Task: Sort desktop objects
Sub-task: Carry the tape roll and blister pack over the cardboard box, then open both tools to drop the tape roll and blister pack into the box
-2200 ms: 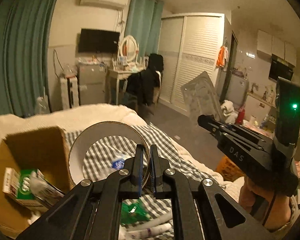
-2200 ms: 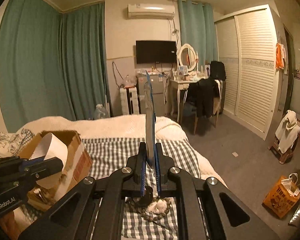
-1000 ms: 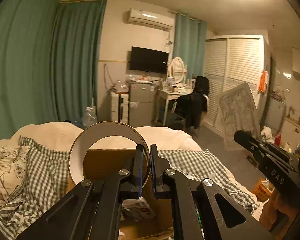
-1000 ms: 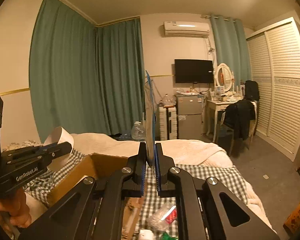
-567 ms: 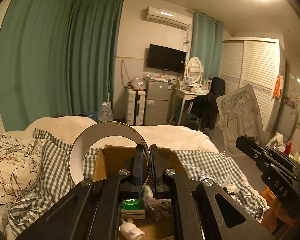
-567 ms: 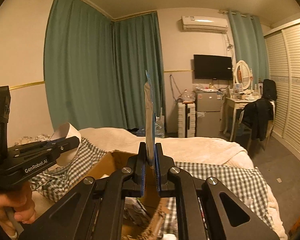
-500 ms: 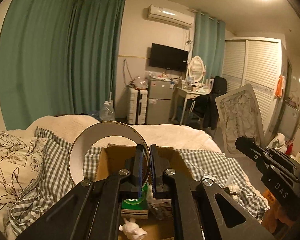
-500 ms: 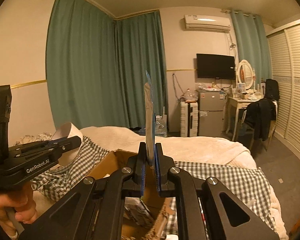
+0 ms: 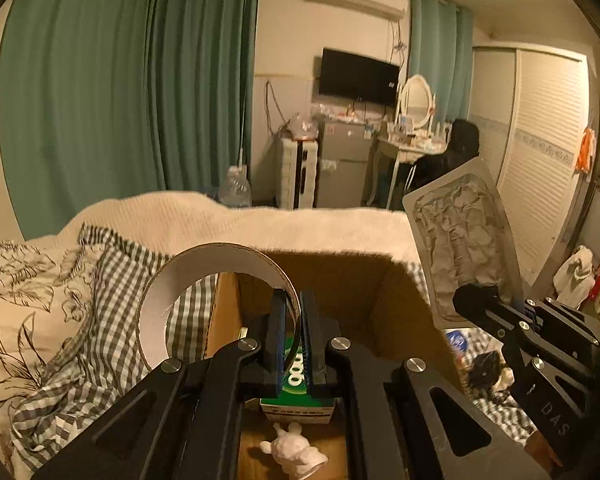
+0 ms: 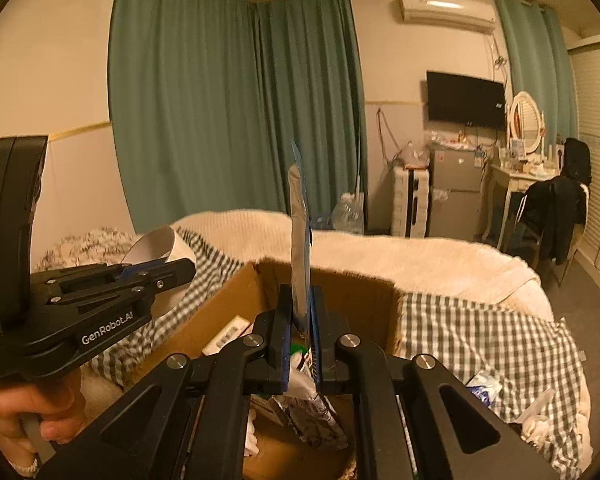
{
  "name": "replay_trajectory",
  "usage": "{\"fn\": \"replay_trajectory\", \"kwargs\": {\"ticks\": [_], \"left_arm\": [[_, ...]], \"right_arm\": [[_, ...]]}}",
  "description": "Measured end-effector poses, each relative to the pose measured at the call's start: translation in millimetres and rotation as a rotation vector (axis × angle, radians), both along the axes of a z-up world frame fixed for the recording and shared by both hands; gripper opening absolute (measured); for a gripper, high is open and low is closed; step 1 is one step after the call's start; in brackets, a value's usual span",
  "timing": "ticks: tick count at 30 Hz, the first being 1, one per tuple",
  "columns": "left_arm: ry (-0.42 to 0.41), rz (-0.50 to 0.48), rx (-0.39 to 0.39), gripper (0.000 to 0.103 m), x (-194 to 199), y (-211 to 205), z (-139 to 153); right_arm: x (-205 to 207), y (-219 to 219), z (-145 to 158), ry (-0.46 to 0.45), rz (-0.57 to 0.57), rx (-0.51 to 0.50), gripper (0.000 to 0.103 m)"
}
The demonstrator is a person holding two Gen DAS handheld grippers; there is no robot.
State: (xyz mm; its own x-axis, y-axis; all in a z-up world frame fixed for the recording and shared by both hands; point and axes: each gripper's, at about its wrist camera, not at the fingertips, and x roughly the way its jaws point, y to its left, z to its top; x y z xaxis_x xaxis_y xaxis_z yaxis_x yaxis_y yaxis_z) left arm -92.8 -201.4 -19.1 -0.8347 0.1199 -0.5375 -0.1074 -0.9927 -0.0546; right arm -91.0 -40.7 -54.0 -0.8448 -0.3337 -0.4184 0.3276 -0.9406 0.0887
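Note:
My left gripper (image 9: 293, 320) is shut on the wall of a wide cardboard tape ring (image 9: 160, 304), white inside, held upright over the left edge of an open cardboard box (image 9: 340, 272). My right gripper (image 10: 300, 320) is shut on a flat silver foil pouch (image 10: 299, 240), seen edge-on and standing up above the same box (image 10: 220, 300). In the left wrist view that pouch (image 9: 464, 240) and the right gripper (image 9: 476, 308) hang at the box's right side. A green carton (image 9: 296, 384) and a small white figurine (image 9: 292, 452) lie inside the box.
The box sits on a bed with a checked cover (image 10: 480, 340) and a white blanket (image 9: 220, 216). Loose packets (image 10: 484, 388) lie on the cover to the right. A floral pillow (image 9: 12, 312) is at the left. A hand (image 10: 24, 408) grips the left tool.
Both grippers have moved toward the box and sunk, tipping downward. The box fills more of each view and its contents show. Both grips are unchanged.

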Motion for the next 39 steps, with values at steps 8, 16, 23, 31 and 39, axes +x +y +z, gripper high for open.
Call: {"fn": "replay_trajectory", "kwargs": {"ticks": [8,16,23,31,39], "left_arm": [[-0.087,0.024,-0.045,0.006,-24.8,-4.9,-34.5],[-0.153,0.034,-0.082,0.006,-36.7,1.5,-54.0],[-0.136,0.032,-0.082,0.012,-33.5,4.4,-48.0],[-0.098,0.064,-0.084,0.059,-25.4,7.1,-35.3],[-0.036,0.047,-0.086,0.075,-8.7,19.4,-13.9]], "right_arm": [[-32.1,-4.9,-31.7,-0.115,0.040,0.031,0.007],[-44.6,-4.4,-52.2,-0.201,0.025,0.056,0.007],[-38.0,-10.7,-51.2,-0.207,0.014,0.062,0.023],[-26.2,-6.0,-39.8,-0.171,0.003,0.036,0.051],[-6.2,13.2,-17.5,-0.099,-0.041,-0.014,0.069]]}}
